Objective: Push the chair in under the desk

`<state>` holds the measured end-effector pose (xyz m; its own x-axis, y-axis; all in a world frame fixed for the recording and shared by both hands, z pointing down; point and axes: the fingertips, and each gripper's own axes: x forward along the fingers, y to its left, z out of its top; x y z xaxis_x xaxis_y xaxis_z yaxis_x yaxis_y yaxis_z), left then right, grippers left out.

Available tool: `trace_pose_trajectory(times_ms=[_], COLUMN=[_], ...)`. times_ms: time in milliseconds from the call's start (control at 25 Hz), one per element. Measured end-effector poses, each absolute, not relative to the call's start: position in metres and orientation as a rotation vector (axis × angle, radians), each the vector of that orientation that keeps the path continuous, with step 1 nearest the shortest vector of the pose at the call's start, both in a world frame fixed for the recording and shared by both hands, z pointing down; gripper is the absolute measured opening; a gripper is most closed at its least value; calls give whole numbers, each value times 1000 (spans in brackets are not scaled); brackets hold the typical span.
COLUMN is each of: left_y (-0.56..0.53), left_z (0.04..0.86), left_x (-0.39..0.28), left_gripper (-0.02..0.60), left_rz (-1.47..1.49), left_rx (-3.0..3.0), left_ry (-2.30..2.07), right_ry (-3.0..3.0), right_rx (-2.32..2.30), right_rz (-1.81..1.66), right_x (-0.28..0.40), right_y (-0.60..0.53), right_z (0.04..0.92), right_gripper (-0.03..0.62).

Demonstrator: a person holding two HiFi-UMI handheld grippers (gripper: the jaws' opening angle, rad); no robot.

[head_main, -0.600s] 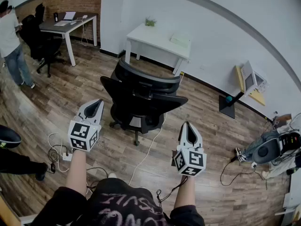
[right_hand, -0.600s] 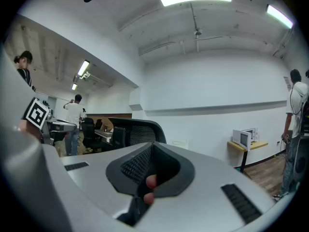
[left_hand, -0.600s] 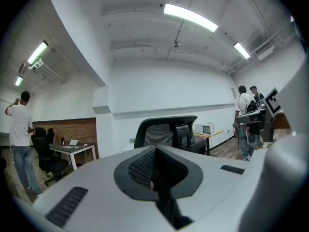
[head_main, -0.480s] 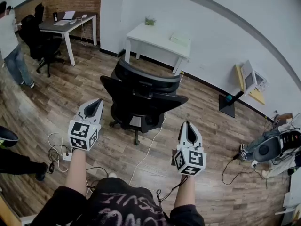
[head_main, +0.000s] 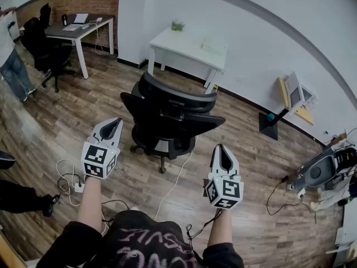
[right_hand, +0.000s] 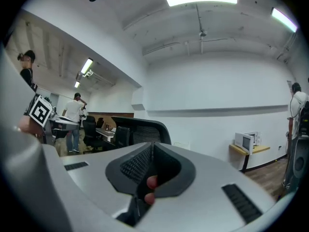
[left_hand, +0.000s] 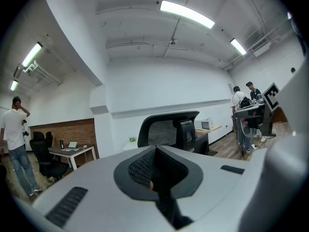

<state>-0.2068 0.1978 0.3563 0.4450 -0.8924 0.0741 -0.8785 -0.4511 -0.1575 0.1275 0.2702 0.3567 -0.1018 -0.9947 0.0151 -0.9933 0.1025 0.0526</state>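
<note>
A black office chair point(head_main: 167, 119) with a mesh back stands on the wooden floor, its back toward me, a short way in front of a small white desk point(head_main: 187, 48) by the wall. My left gripper point(head_main: 115, 121) hangs shut at the chair's left, a little short of it, touching nothing. My right gripper point(head_main: 222, 149) is shut too, to the right of the chair and nearer to me. In the left gripper view the chair's headrest point(left_hand: 169, 129) rises beyond the closed jaws. The same chair back point(right_hand: 140, 130) shows over the jaws in the right gripper view.
A white cable point(head_main: 174, 180) runs on the floor under the chair toward me, and a coil of cable with a power strip point(head_main: 71, 177) lies at left. A second desk point(head_main: 83, 29) with black chairs and a standing person point(head_main: 11, 54) are at far left. Equipment point(head_main: 326, 175) sits at right.
Both grippers have stayed almost where they were. The person at far left has moved further toward the picture's edge, and the equipment at right has shifted slightly in view.
</note>
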Motion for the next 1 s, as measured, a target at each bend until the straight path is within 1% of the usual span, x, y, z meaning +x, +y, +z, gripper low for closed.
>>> trace_pose_trajectory(times_ms=[360, 480, 880, 1000], left_y=[180, 173, 128, 108], left_z=[365, 368, 386, 391], left_x=[-242, -246, -221, -213], left_gripper=[15, 15, 15, 15], left_rz=[-284, -267, -327, -359], left_rx=[-2613, -2635, -2663, -2663], left_ry=[1527, 1520, 1466, 1465], right_ry=[-2266, -2255, -2219, -2225], right_rx=[2022, 2017, 2006, 1979], right_rz=[-124, -124, -120, -110], right_x=[98, 94, 115, 124], right_y=[264, 261, 219, 196], right_z=[360, 361, 378, 386], right_gripper=[35, 52, 60, 78])
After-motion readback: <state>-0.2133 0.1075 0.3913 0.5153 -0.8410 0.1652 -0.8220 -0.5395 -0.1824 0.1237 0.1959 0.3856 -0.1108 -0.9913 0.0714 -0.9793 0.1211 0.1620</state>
